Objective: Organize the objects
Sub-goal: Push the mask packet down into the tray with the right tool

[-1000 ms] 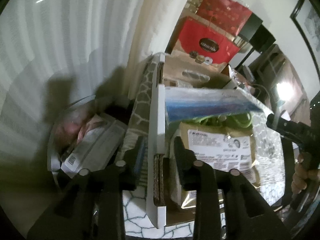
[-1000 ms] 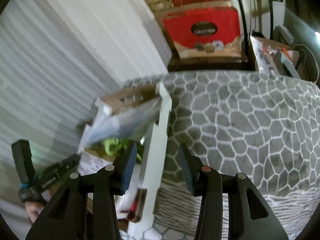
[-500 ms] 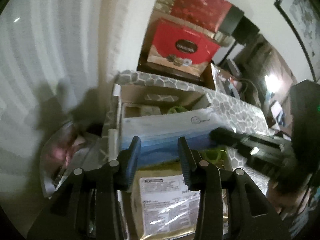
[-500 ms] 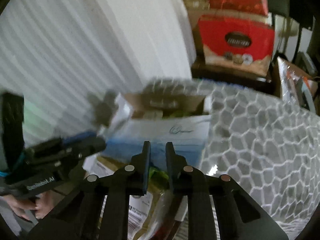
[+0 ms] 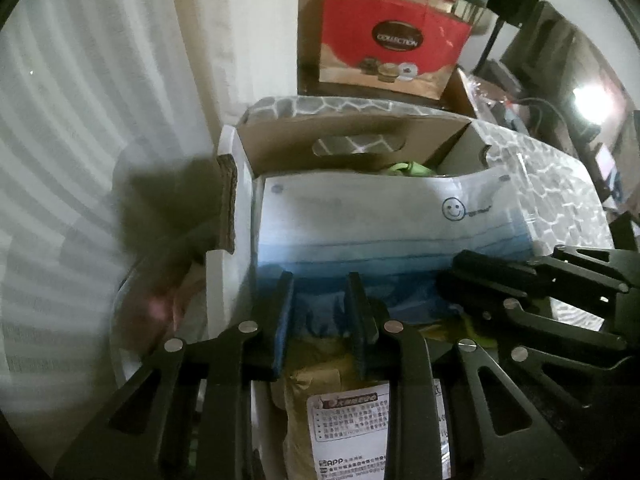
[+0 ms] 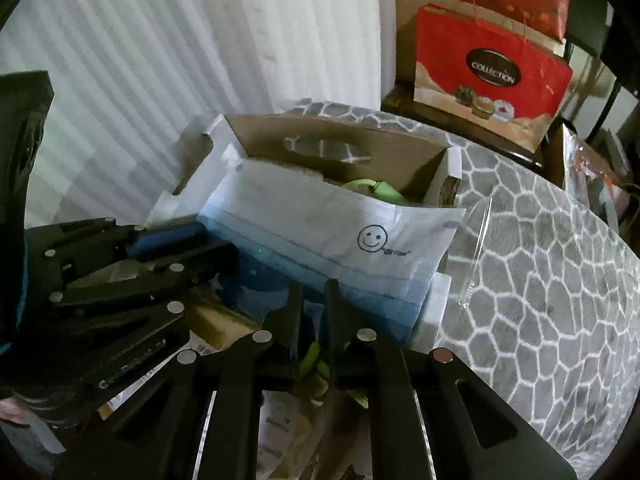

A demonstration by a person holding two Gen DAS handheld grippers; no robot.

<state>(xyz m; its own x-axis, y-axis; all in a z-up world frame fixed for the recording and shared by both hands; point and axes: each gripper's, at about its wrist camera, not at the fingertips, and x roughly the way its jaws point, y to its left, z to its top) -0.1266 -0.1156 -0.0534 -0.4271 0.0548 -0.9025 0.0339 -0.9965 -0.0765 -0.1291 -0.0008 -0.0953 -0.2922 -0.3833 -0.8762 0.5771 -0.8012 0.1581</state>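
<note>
A white and blue pack of face masks with a smiley face lies across the top of an open cardboard box on a stone-pattern cloth. My left gripper is at the pack's near blue edge, jaws partly apart around it. My right gripper has narrow jaws pinching the pack's blue edge. Each gripper shows in the other's view, the right one in the left wrist view and the left one in the right wrist view.
The box also holds a tan labelled packet and something green. A red gift box stands behind. A clear bag lies on the stone-pattern cloth. A white curtain is at left.
Both grippers moved over the box and closed in on the mask pack's blue edge. The right gripper narrowed from wide open to nearly shut on it.
</note>
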